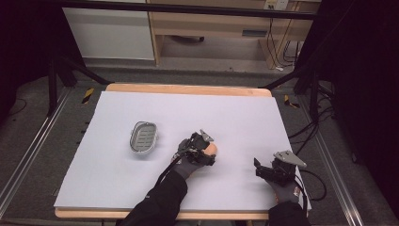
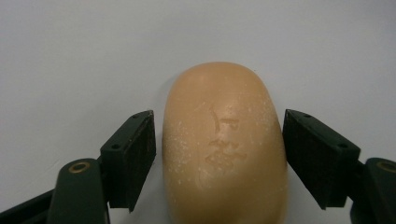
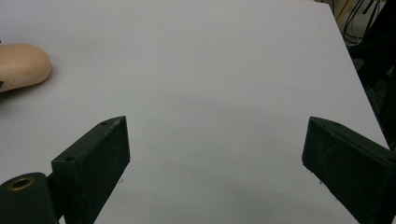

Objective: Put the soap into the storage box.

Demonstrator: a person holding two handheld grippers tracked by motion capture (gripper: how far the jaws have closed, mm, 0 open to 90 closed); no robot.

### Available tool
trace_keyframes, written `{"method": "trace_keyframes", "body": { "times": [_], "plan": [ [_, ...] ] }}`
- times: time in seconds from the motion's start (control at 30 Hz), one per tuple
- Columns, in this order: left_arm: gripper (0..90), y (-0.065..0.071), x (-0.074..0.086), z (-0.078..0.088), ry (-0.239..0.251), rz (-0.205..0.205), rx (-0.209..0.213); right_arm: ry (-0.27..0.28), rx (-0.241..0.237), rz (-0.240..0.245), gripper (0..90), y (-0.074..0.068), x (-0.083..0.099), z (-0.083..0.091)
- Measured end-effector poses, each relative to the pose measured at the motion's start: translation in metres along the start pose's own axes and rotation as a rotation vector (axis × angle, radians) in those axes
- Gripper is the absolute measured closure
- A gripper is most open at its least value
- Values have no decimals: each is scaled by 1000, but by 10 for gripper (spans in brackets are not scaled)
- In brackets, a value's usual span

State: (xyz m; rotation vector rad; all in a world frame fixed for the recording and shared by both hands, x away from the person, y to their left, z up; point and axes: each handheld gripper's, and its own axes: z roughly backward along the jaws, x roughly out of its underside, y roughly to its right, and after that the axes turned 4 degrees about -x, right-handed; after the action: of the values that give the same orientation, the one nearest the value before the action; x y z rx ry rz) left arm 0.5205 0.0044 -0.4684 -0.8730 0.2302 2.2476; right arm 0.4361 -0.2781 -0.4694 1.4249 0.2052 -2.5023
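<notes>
1. White-covered table [image 1: 141, 197] with a wooden rim; wooden furniture and cables beyond the far edge.
2. Metal soap dish [image 1: 142, 136] sits left of centre, apart from everything else.
3. Tan soap bar [image 2: 224, 149] lies mid-table, between the left gripper [image 2: 219, 154] jaws; small gaps either side, not clamped.
4. Right gripper [image 3: 215, 163], near right, spread wide, holding nothing.

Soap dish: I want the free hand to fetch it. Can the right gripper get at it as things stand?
Probably not directly: the soap dish lies far left, and the left gripper, fingers around the soap, sits between it and the right gripper.
</notes>
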Motion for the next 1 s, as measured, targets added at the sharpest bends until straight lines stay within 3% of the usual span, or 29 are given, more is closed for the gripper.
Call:
{"method": "trace_keyframes", "body": {
  "times": [0.4, 1.0],
  "plan": [
    [302, -2, 0, -3, -8, 9, 26, -1, 2, -7, 78, 1, 0, 0],
    [307, 0, 2, -5, -7, 15, 15, 0, 1, -9, 77, 2, 0, 0]
  ]
}}
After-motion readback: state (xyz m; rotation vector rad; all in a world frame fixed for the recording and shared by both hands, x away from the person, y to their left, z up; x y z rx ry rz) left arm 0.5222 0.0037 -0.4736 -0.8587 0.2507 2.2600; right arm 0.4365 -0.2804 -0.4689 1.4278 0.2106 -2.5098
